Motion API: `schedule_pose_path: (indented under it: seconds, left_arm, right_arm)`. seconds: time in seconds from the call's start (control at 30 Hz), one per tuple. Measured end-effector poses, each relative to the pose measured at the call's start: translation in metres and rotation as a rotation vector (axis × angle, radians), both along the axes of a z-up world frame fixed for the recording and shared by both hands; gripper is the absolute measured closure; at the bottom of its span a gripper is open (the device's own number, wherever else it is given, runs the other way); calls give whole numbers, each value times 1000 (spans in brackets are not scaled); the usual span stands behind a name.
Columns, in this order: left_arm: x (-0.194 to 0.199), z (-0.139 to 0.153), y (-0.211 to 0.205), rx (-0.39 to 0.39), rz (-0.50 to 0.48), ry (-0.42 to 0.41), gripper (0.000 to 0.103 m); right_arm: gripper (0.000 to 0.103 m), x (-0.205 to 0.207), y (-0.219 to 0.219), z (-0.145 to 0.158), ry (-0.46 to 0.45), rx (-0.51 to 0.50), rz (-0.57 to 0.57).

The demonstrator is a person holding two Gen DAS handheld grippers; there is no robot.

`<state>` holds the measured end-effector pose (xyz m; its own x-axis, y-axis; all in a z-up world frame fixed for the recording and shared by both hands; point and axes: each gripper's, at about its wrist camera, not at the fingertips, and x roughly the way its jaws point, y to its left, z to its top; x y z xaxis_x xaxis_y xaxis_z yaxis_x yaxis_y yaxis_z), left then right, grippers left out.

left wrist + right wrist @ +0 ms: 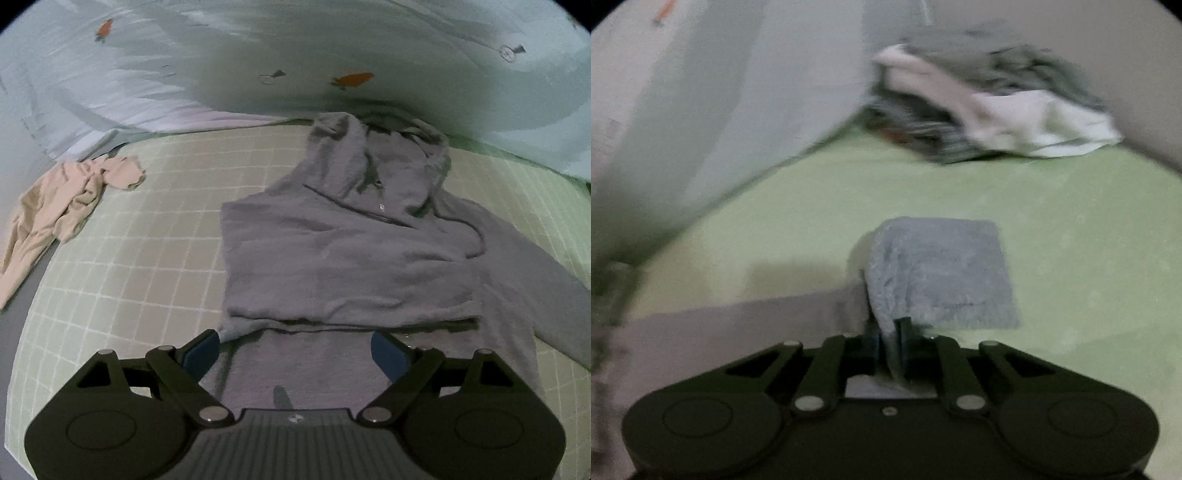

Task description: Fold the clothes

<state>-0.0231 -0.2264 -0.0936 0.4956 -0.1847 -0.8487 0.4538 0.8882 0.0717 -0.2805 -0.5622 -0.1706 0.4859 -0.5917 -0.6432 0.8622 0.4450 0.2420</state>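
Beige fabric (62,206), crumpled, lies at the left edge of the green checked bed (140,266); to its right the grey hoodie (347,251) is spread mid-bed, hood toward the far edge where the pale carrot-print quilt (295,55) rises, one sleeve already laid across the chest and the other trailing off to the right. The left gripper (295,350) hovers spread wide over the hem, holding nothing. The right gripper (889,345) is clamped on a grey sleeve (938,273), its cuff draping ahead over the bed.

Judging from this, the sleeve is being folded inward; carrying it low and flat, with the free gripper pinning the hem, would likely keep the body from dragging.

Only the right wrist view shows the mixed clothes pile (990,99) in the far corner, though blurred; only the left shows the whole hoodie.
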Motion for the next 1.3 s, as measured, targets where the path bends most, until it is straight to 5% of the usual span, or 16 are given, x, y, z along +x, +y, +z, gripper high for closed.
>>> schedule_pose_path:
  seconds: [0.2,0.33,0.4,0.47,0.5,0.57,0.7,1.07,1.3]
  left_arm:
    - [10,-1,17,-39,40,11,14]
    - [19,-4,18,-56,39,30,14]
    - [21,-4,16,-66,27,31,14]
    - [22,-1,12,-73,7,24,14]
    - [22,0,9,-74,-6,18,14]
    - [22,0,2,-72,-35,9,14]
    - [23,-4,-20,-75,-97,23,14]
    - [16,-20,-123,-122,-311,112,14]
    - [1,-43,-187,-135,-441,189,14]
  right_arm:
    - [93,59,46,24,-100,5,224]
    - [87,113,104,28,-2,-68,468]
    - [54,132,121,11,91,-16,548]
    - [46,135,135,1,151,3,559]
    - [33,134,140,-2,166,5,564]
    - [13,125,143,1,175,-15,542]
    - [1,102,128,10,173,-57,407]
    - [1,28,50,-7,218,16,-2]
    - [1,8,25,-21,235,61,-70]
